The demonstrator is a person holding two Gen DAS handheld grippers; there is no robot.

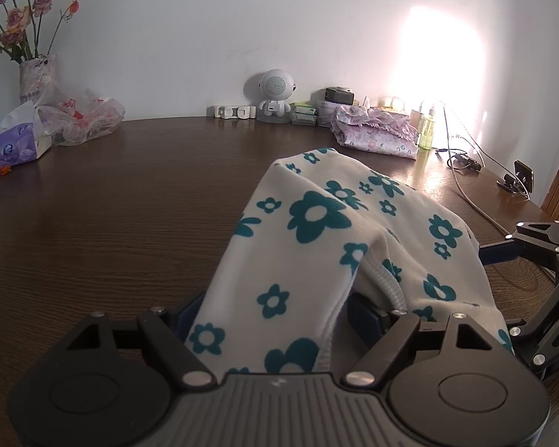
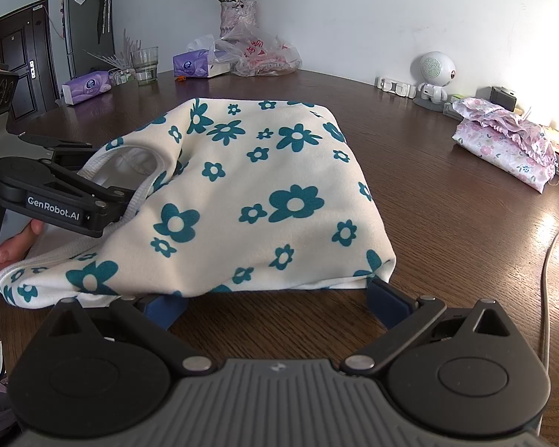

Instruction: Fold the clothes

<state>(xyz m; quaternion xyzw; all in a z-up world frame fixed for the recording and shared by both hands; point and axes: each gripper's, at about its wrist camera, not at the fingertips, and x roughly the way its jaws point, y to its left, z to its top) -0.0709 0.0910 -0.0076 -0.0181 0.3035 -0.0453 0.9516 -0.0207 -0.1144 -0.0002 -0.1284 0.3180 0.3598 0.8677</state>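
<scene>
A white garment with teal flowers (image 1: pixel 316 246) lies humped up on the dark wooden table (image 1: pixel 111 205). In the left wrist view it drapes over my left gripper (image 1: pixel 277 313); the blue pads (image 1: pixel 365 314) stand wide apart under the cloth, open. In the right wrist view the same garment (image 2: pixel 264 193) rests with its near hem over my right gripper (image 2: pixel 275 301), whose blue fingers (image 2: pixel 387 298) are spread wide, open. The left gripper's fingers (image 2: pixel 93 205) reach into the ribbed neck opening (image 2: pixel 130 160); their tips are hidden. A person's hand (image 2: pixel 15 246) shows behind it.
A folded pink floral garment (image 2: pixel 503 141) lies at the back right by a small robot-shaped speaker (image 2: pixel 434 74). A cable (image 2: pixel 555 246) runs along the right. A vase of flowers (image 1: pixel 37 74), a plastic bag (image 1: pixel 82 115), tissue packs (image 1: pixel 15 147) and a glass (image 2: pixel 145 65) stand at the far left.
</scene>
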